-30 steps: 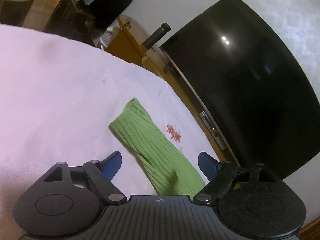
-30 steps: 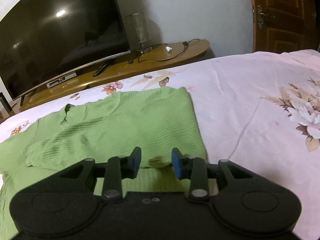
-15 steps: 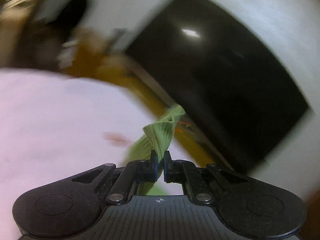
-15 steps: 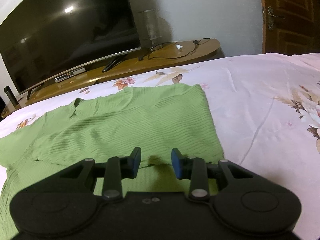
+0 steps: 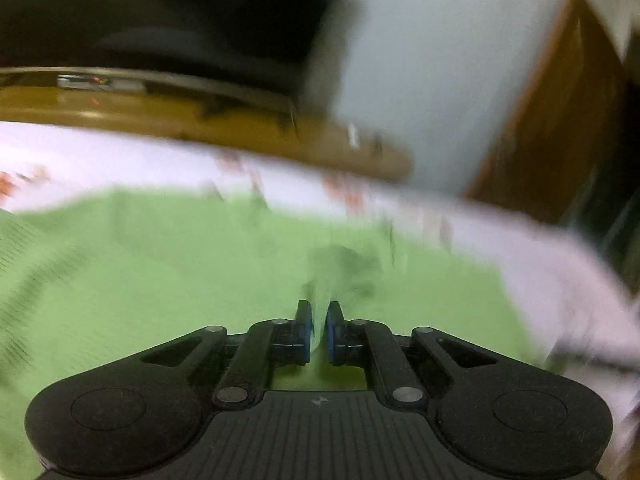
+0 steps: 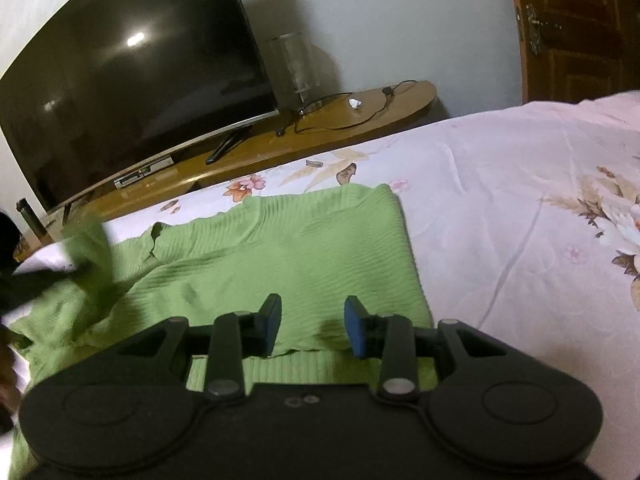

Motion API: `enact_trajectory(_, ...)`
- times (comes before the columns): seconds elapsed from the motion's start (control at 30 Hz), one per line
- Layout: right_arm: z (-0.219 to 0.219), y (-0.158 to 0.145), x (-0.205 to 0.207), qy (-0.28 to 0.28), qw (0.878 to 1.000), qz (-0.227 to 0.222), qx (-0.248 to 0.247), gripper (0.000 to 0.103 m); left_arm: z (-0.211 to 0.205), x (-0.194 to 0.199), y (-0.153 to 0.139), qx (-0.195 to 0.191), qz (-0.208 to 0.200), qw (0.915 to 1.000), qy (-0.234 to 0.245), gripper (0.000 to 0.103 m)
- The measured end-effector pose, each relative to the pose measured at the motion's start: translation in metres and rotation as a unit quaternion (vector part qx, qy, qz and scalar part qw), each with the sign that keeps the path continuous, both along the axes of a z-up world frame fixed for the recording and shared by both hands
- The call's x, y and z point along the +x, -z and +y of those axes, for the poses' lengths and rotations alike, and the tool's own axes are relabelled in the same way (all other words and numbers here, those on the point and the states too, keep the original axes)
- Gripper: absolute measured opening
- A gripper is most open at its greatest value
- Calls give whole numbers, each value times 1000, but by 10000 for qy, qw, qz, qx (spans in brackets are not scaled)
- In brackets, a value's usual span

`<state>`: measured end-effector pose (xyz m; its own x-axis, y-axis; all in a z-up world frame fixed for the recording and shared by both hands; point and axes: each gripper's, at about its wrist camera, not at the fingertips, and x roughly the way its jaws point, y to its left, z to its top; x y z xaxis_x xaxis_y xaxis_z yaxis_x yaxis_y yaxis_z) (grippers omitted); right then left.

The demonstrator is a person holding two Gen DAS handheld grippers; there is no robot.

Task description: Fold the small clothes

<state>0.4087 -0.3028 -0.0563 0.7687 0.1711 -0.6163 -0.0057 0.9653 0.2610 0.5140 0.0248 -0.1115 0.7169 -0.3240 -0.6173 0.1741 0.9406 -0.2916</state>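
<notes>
Left gripper (image 5: 318, 330) nipped nearly shut on a blurred fold of the green top (image 6: 304, 252), blue pads (image 5: 305, 332) pressing the cloth from both sides, a darker smeared tuft of it rising just beyond the tips. Everything ahead of that gripper streaked: green knit filling the near and left part of the view, pale bed sheet (image 5: 540, 248) past it, then the wooden TV stand (image 5: 248, 128) and the dark TV (image 5: 160, 20) above. Right gripper (image 6: 312, 326) held over the near edge of the top, jaws part-spread and opening, pads (image 6: 354, 330) on either side of the doubled hem but clear of it, nothing pinched. Top spread flat on the bed (image 6: 520, 208), toward its far left part, ribbed, one layer folded over another, right edge straight and running toward the far edge of the bed, neckline notch at the far left. At the left rim of the right view, a blurred strip of green lifted off the bed beside a dark shape, too smeared to make out. Floral print on the sheet to the right. Beyond the far edge of the bed, the stand with the TV, a glass lamp (image 6: 292, 68) and a cable (image 6: 352, 116); wooden door (image 6: 580, 28) at far right.
</notes>
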Motion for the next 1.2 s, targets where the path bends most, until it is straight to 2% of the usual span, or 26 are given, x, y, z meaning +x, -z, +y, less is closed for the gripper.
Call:
enact_trajectory(0.03,-1,-1,1,-8,9999,8,111,42,-10,-5,0,193,-59,9998,11,8)
enact_trajectory(0.07,-1,-2,1,-13,9998,6,210,48,-14,-13,-5,243,-230,9994,1,18)
enact_trajectory(0.1,0,-3,1,-43,9994,-5,344,60,-9,-20,-12,106,-342,9994,30,54)
enact_trajectory(0.13,1,-5,1,-103,9988,-30,473,66,0,-28,-20,26,-482,9988,-41,71)
enact_trajectory(0.17,4,-6,2,-196,9978,-52,637,66,11,-37,-28,84,-676,9975,-177,80)
enact_trajectory(0.2,9,-6,5,-291,9962,-25,824,63,19,-52,-33,214,-832,9959,-294,80)
enact_trajectory(0.23,15,-5,9,-389,9942,41,1004,58,34,-64,-36,344,-849,9947,-458,80)
enact_trajectory(0.3,30,-1,18,-594,9881,132,1411,56,67,-78,-39,497,-871,9912,-866,79)
enact_trajectory(0.37,44,7,32,-694,9794,326,1870,55,97,-87,-34,668,-705,9870,-1280,79)
enact_trajectory(0.43,63,18,48,-795,9679,583,2314,56,122,-88,-21,635,-397,9840,-1620,79)
enact_trajectory(0.5,79,28,61,-863,9582,826,2599,56,135,-88,-10,679,-221,9818,-1762,79)
enact_trajectory(0.57,91,43,74,-816,9399,1157,3108,56,139,-88,1,694,-60,9813,-1794,79)
enact_trajectory(0.67,100,51,88,-598,9226,1370,3555,54,136,-90,7,840,-91,9813,-1728,79)
enact_trajectory(0.77,104,43,91,-412,9208,1555,3553,51,136,-94,8,914,-112,9816,-1674,80)
enact_trajectory(0.83,105,31,89,-438,9264,1392,3471,52,139,-96,8,829,-133,9823,-1675,80)
enact_trajectory(0.87,107,26,91,-362,9318,1401,3330,52,138,-98,5,800,-135,9824,-1681,80)
enact_trajectory(0.9,107,26,95,-222,9315,1515,3298,52,139,-97,4,776,-126,9826,-1681,80)
enact_trajectory(1.0,102,41,113,261,9162,2043,3437,52,145,-101,0,636,-82,9837,-1681,80)
enact_trajectory(1.07,100,51,117,384,9147,2254,3331,30,148,-97,1,607,-43,9838,-1684,80)
enact_trajectory(1.1,100,52,117,270,9203,2193,3228,10,149,-96,1,616,-33,9841,-1666,80)
enact_trajectory(1.17,95,45,105,-62,9386,1866,2899,7,150,-94,2,633,-25,9849,-1612,80)
enact_trajectory(1.2,93,35,97,-266,9481,1506,2788,7,149,-94,2,684,-28,9853,-1567,80)
